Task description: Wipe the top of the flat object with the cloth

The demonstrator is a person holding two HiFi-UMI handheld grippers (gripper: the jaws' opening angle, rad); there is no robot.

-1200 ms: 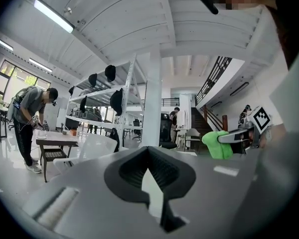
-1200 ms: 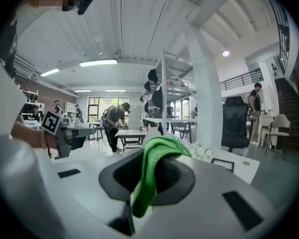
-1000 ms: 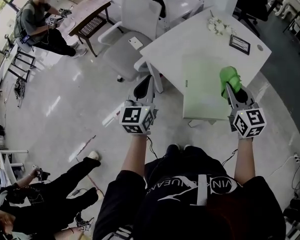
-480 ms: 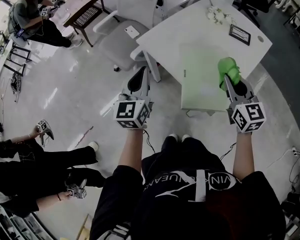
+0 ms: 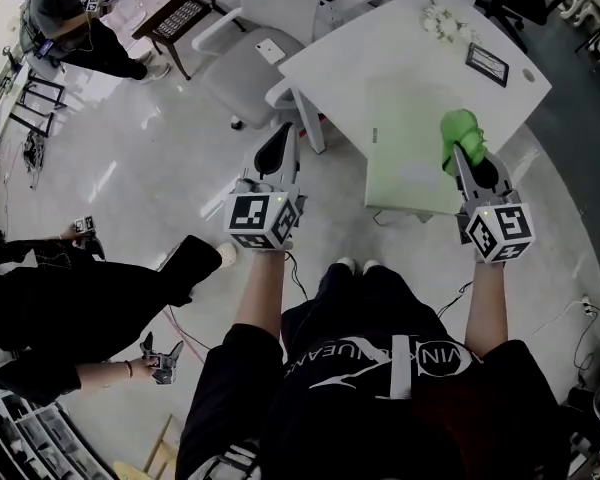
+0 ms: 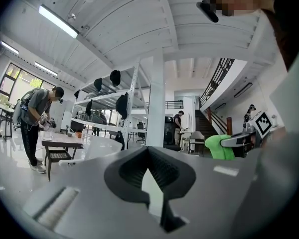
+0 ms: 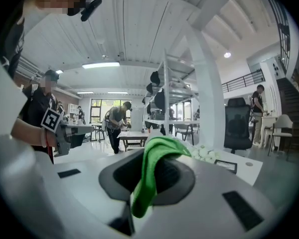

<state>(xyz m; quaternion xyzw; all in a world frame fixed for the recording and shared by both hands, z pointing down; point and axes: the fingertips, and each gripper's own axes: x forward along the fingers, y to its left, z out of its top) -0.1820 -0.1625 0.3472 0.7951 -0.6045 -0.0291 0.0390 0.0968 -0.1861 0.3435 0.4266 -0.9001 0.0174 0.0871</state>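
Two grippers out ahead of person. Right gripper (image 5: 464,155) clamped on green cloth (image 5: 458,131), cloth bunched over its tips, at 3 o'clock edge of pale green flat mat (image 5: 405,138); contact with mat unclear. Mat lies on white bench (image 5: 380,53), at bench's 6 o'clock edge. Left gripper (image 5: 283,133) at 9 o'clock of mat, off bench, over floor; jaws pinched nearly together, nothing between. Framed picture (image 5: 486,65) at bench's 1 o'clock.
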